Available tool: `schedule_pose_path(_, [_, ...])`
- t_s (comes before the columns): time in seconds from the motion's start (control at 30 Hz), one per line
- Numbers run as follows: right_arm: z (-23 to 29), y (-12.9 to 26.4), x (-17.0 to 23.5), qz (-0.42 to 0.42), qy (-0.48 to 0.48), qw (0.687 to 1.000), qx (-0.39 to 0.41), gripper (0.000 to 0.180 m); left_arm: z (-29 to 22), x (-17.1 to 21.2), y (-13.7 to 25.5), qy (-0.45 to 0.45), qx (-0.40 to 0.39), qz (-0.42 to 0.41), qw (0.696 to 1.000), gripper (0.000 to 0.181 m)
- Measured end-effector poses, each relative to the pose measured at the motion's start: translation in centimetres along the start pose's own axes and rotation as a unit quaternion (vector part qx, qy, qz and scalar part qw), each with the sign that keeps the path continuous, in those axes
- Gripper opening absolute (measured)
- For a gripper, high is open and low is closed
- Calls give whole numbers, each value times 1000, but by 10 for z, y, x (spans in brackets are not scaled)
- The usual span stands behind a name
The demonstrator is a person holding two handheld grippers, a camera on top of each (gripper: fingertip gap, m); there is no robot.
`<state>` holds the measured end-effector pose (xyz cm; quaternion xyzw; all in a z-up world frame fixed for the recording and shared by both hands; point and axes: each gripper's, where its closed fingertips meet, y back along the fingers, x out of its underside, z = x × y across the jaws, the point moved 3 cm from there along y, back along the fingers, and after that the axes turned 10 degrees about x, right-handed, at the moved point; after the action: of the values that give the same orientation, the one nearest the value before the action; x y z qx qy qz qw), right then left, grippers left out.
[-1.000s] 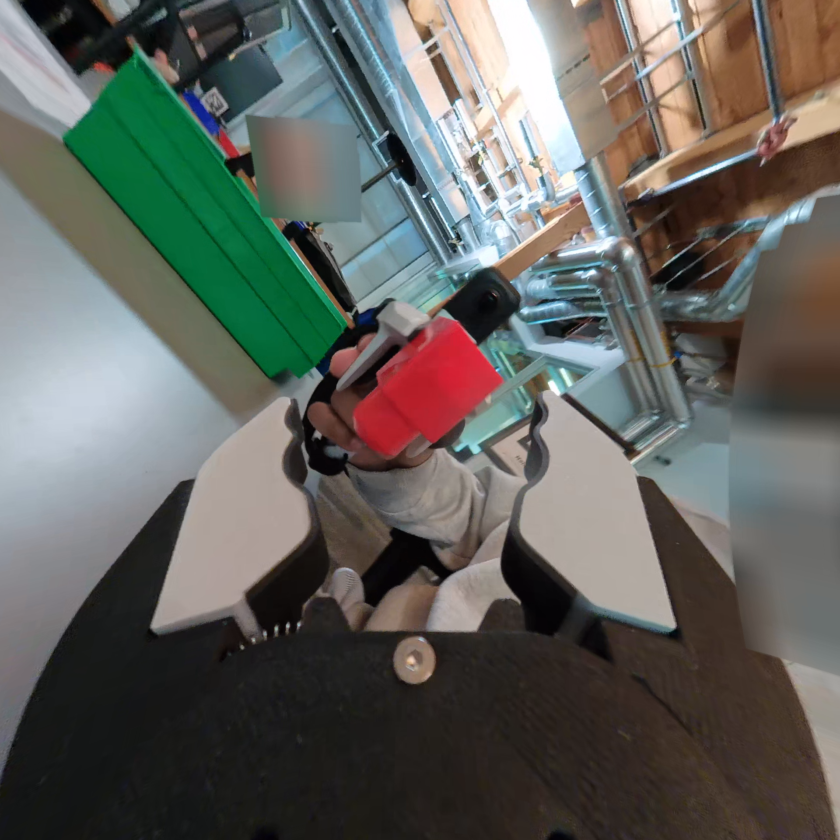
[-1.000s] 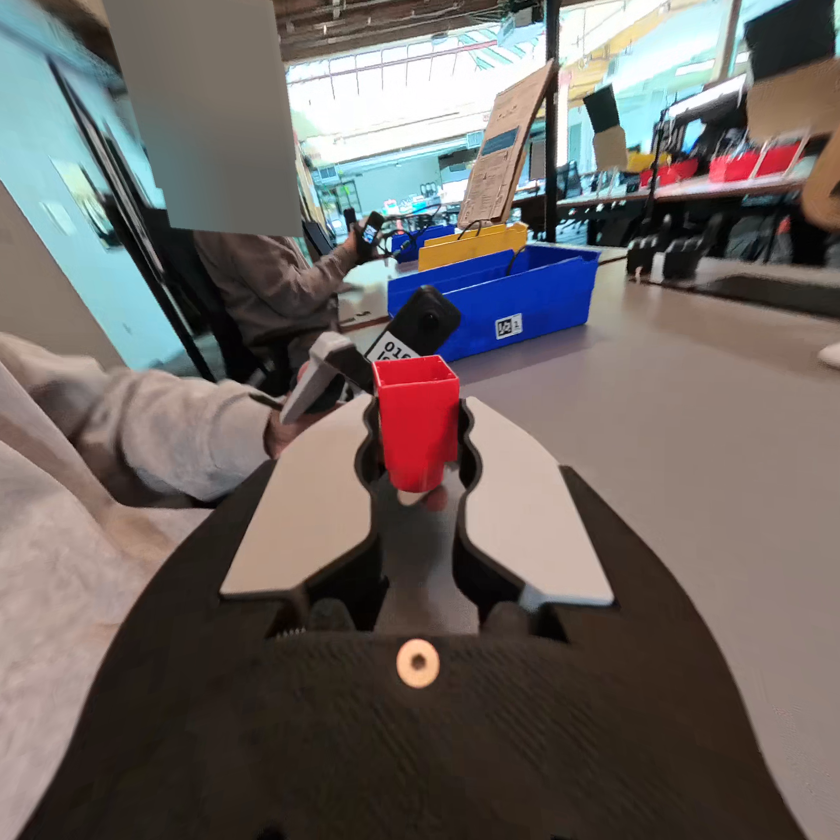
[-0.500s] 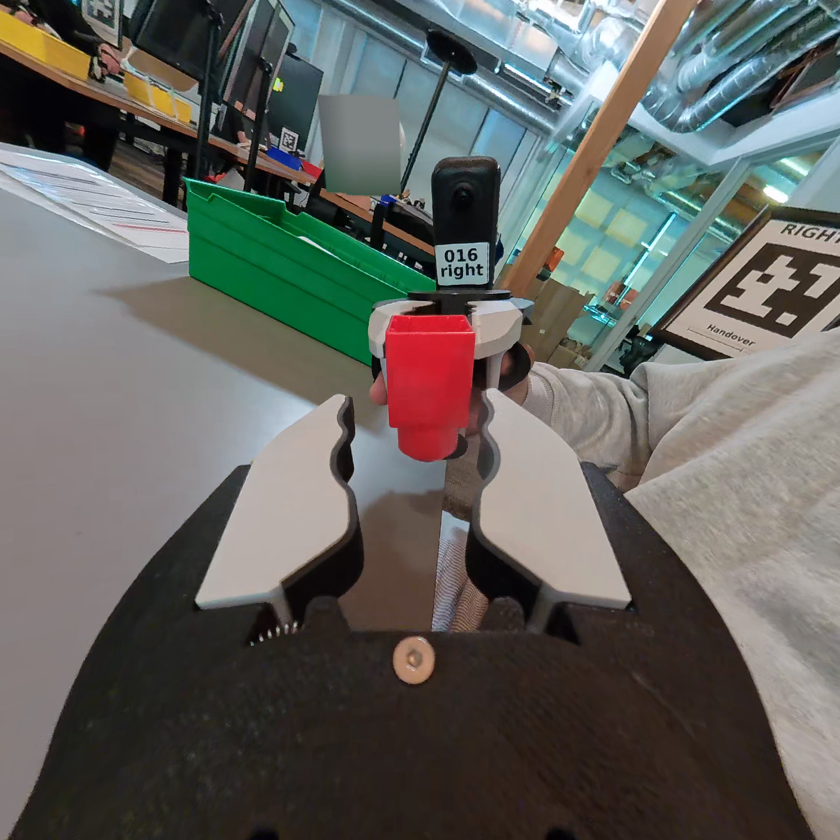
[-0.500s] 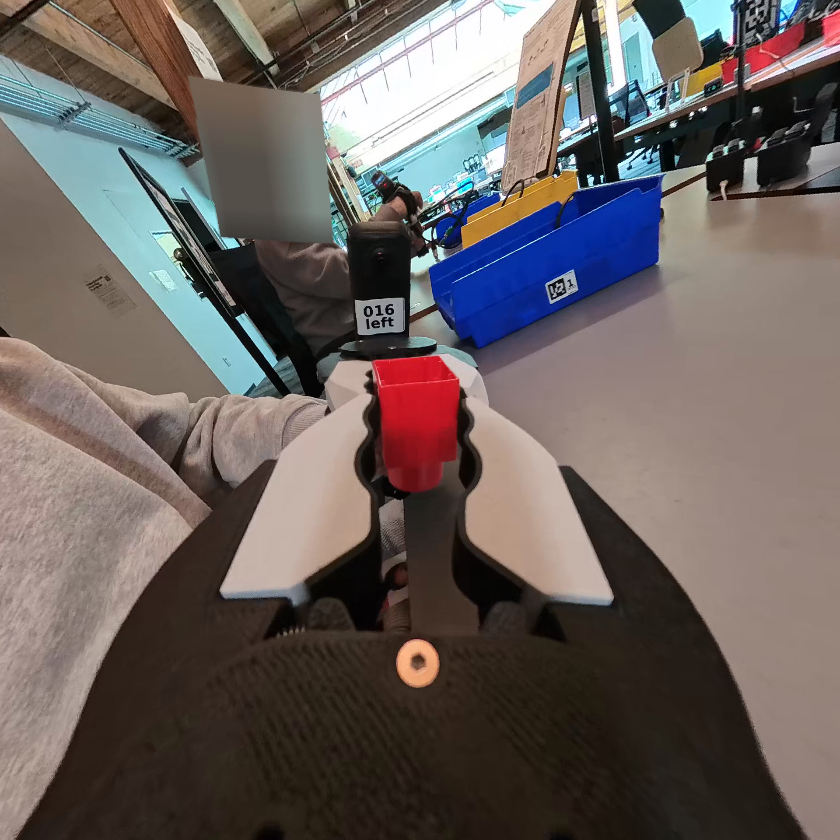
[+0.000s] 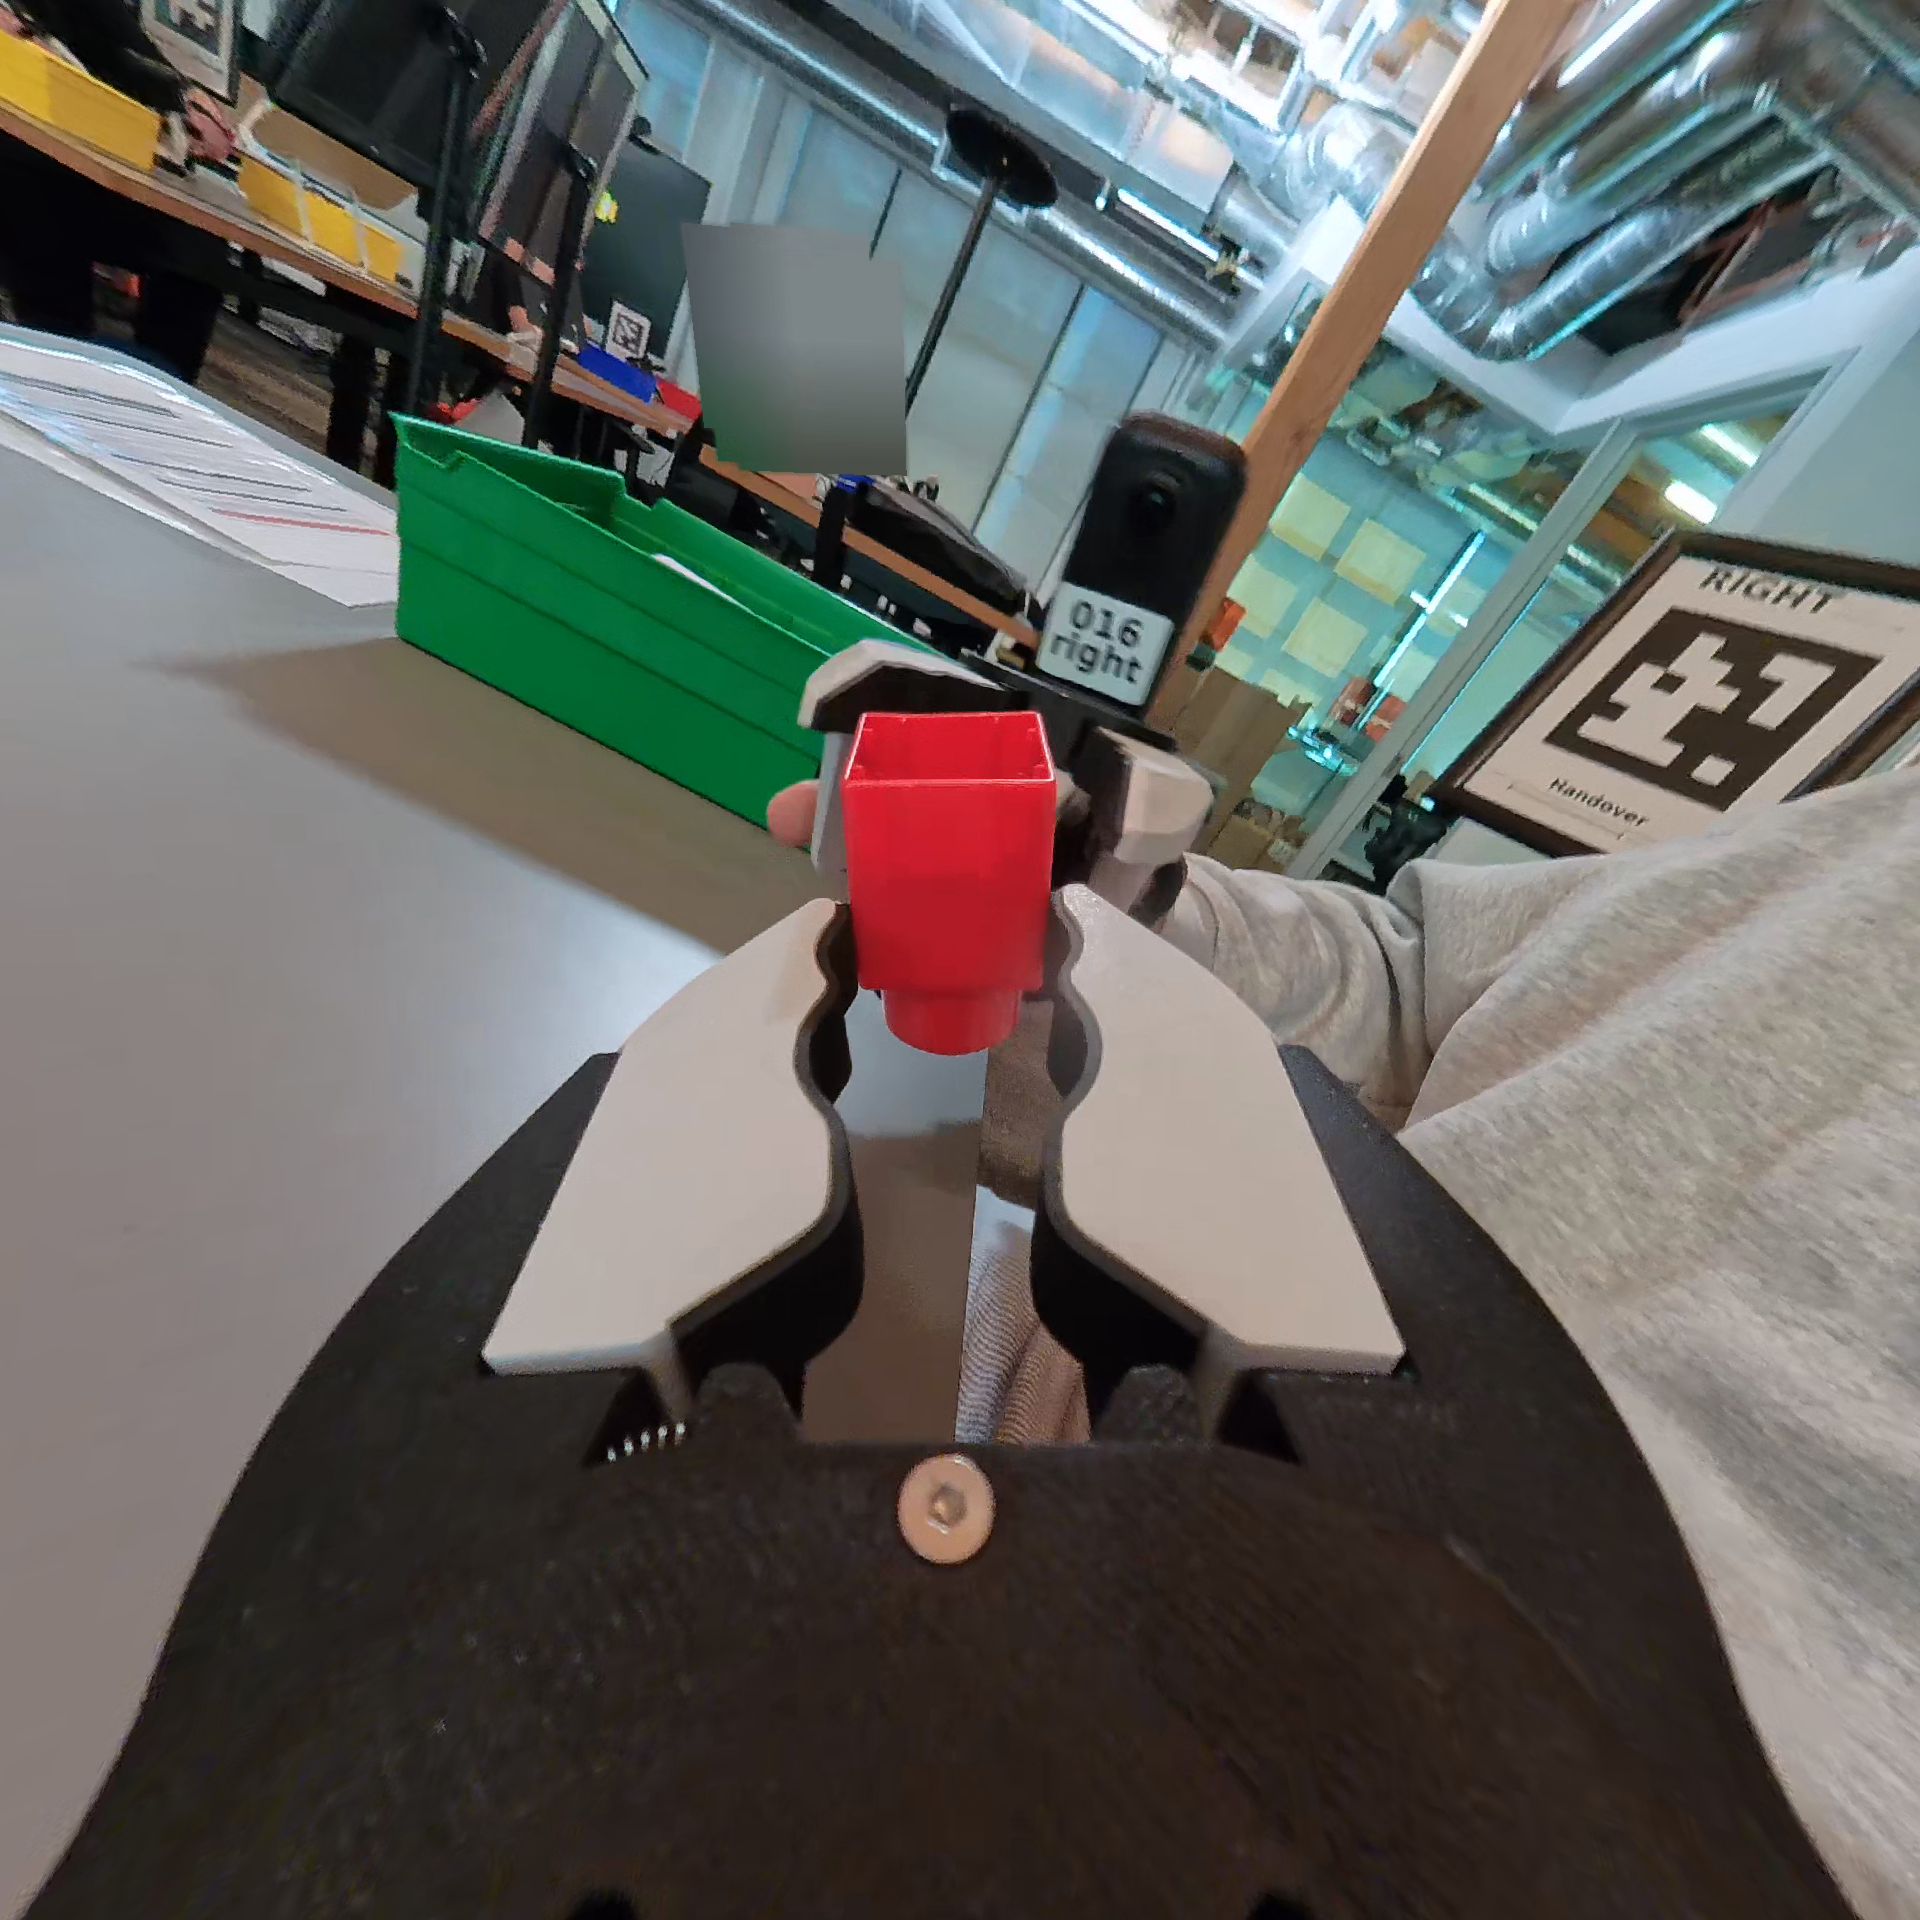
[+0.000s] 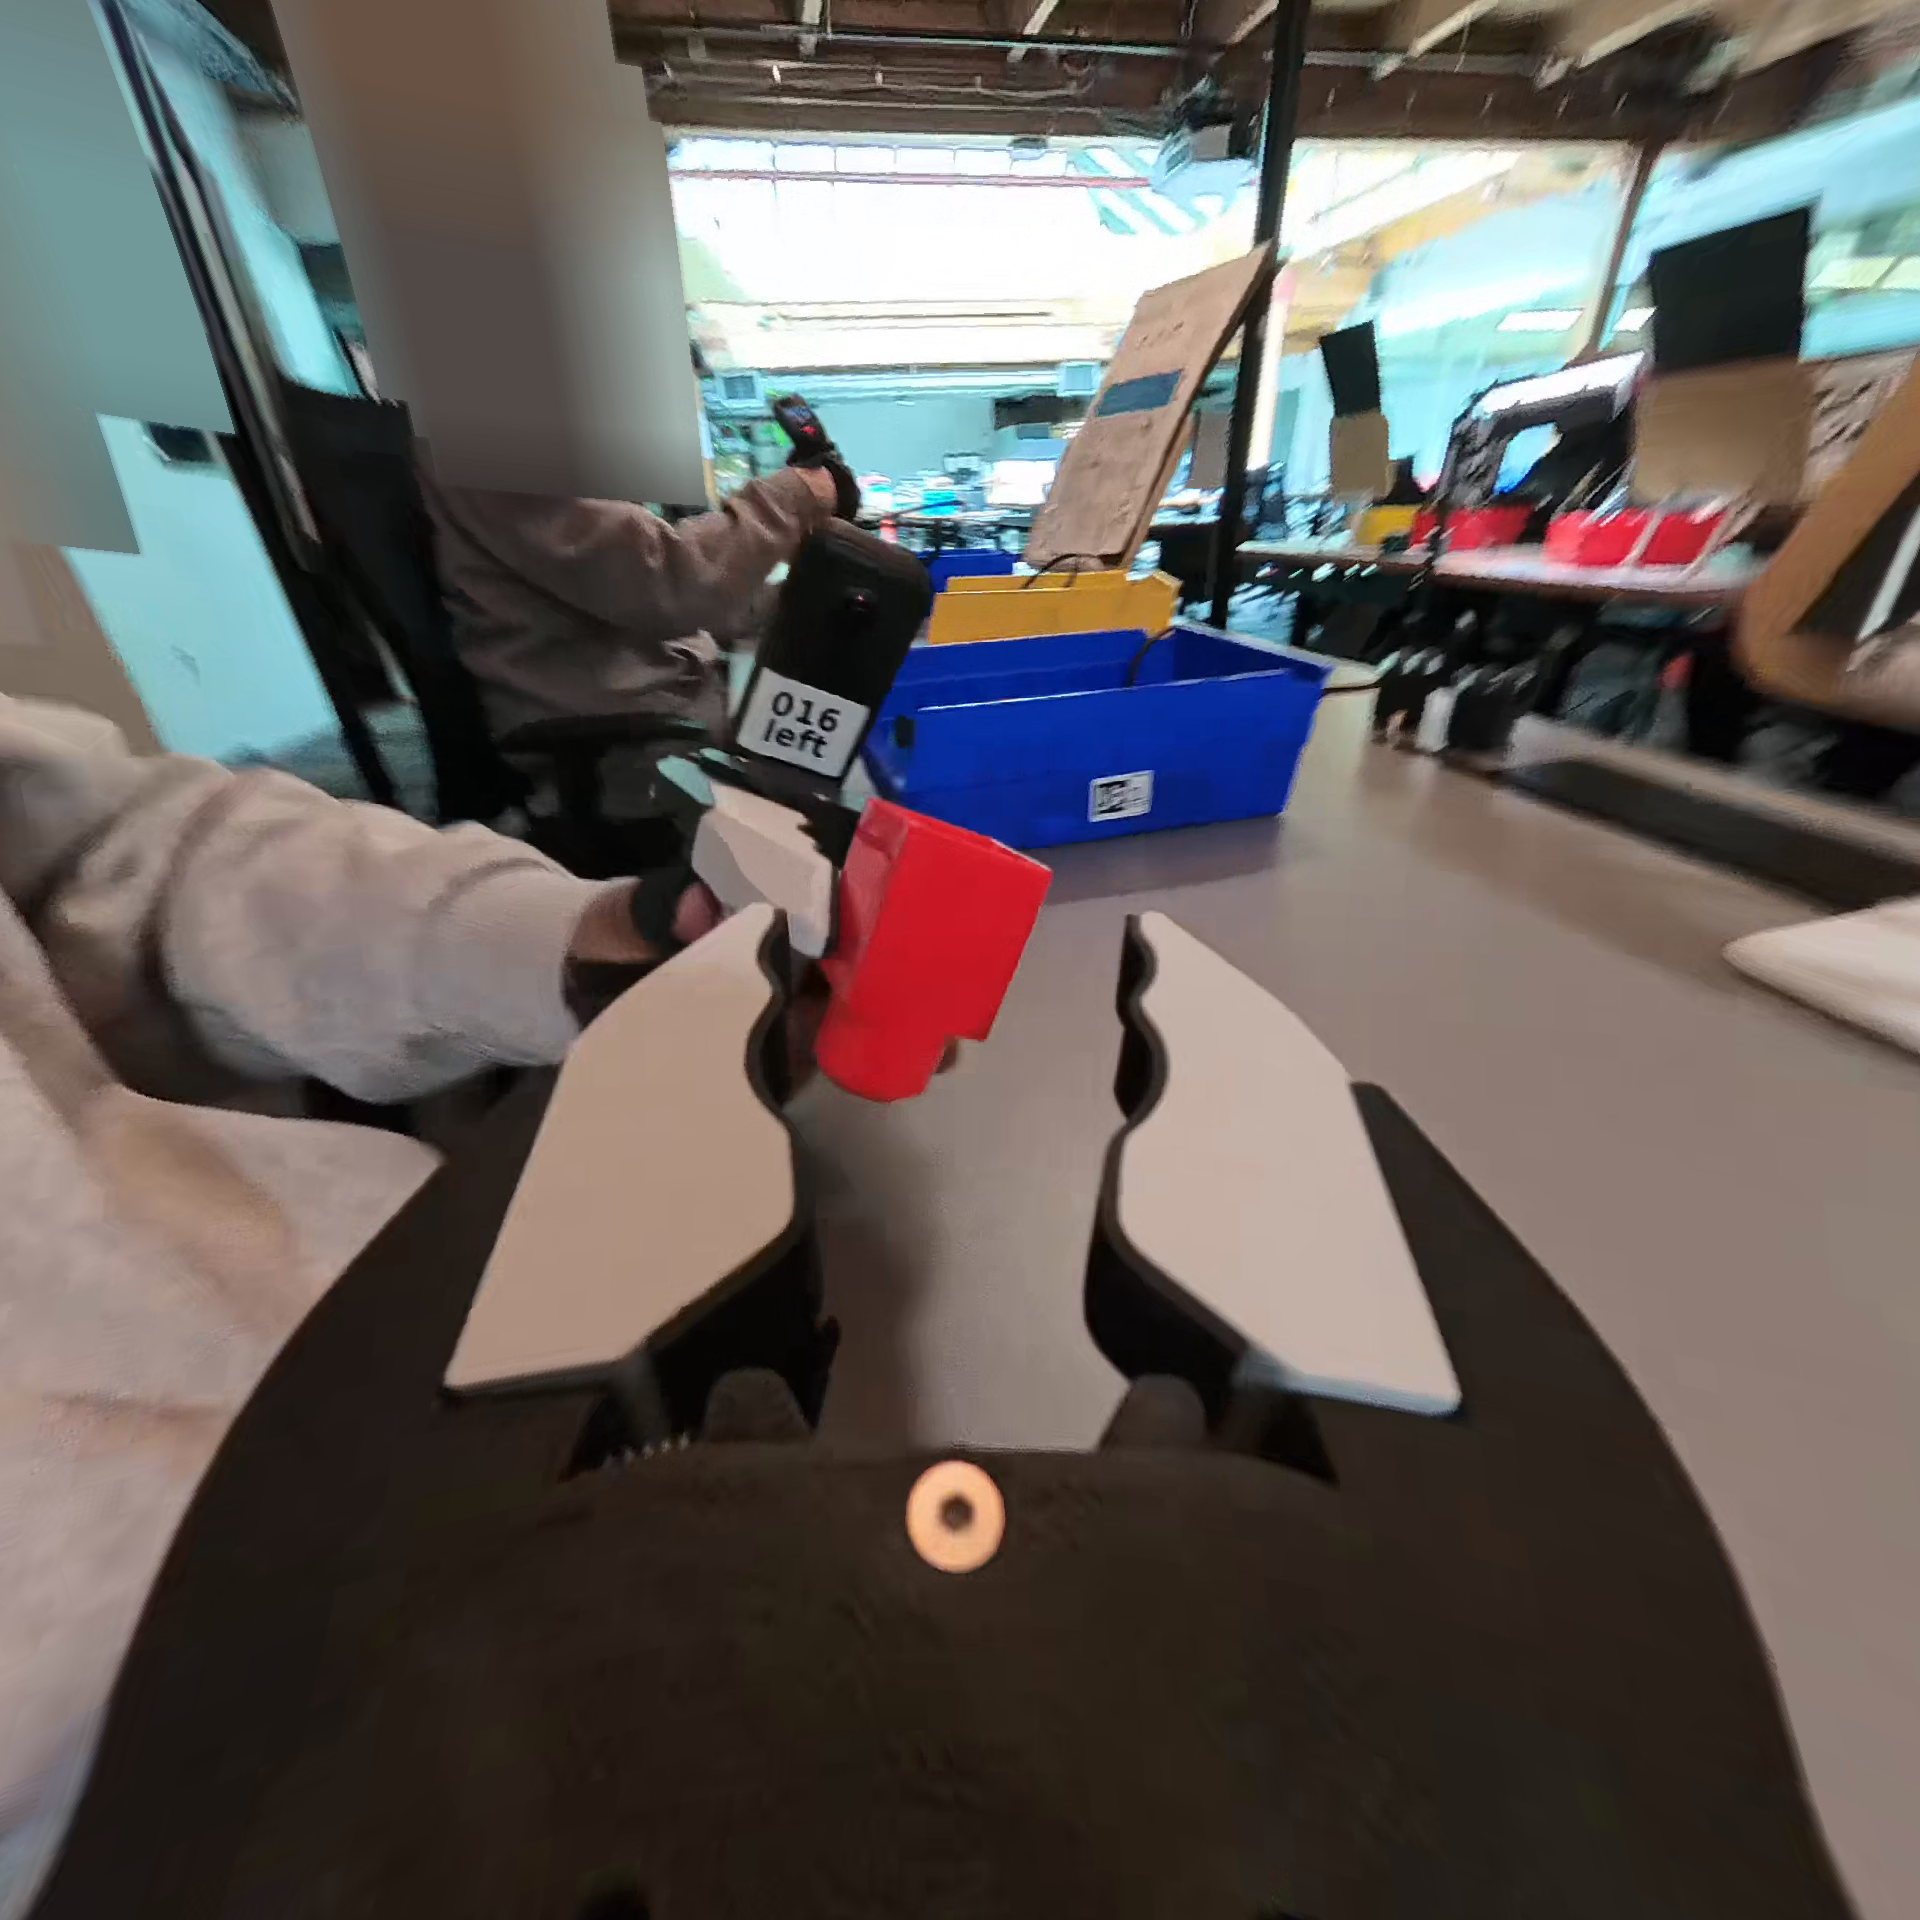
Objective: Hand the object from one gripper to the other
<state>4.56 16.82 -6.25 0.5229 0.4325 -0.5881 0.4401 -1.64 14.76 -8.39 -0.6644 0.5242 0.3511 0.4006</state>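
Your left gripper (image 5: 948,925) is clamped on the red cup (image 5: 945,883), pinching its square body near the fingertips; cup opening faces up in the left wrist view, round stub at the bottom. From the right wrist view the same cup (image 6: 928,956) sits tilted in the left gripper's white fingers (image 6: 764,868), held above the grey table (image 6: 1455,1039). Your right gripper (image 6: 951,940) is spread wide with nothing between its fingers, the cup just off its left finger.

Each gripper carries a black camera (image 6: 836,629) with a white printed label. The green bin (image 5: 582,623) is behind the cup. The blue bin (image 6: 1101,727) has a small code sticker. A framed marker sign (image 5: 1704,696) stands at right.
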Motion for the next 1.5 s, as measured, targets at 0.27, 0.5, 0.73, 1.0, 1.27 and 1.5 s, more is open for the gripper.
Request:
schedule_pose_path(0.27, [-2,-4,7,35,61,996,57,47,18,-8,16,-47,-104,-11,993,35])
schedule_pose_path(0.5, [-5,-5,9,56,26,995,82,43,25,4,11,-105,-170,69,977,35])
schedule_pose_path(0.73, [-13,-4,21,137,-19,985,107,51,34,13,13,-229,-279,188,913,35])
schedule_pose_path(1.0, [-10,-9,41,212,-7,969,129,47,30,33,-1,-450,-361,374,726,35])
schedule_pose_path(1.27, [-13,-7,48,240,-21,961,138,37,26,33,-8,-459,-351,355,735,35])
schedule_pose_path(1.5, [-16,-1,28,174,-46,981,68,36,28,24,-5,-277,-258,206,903,87])
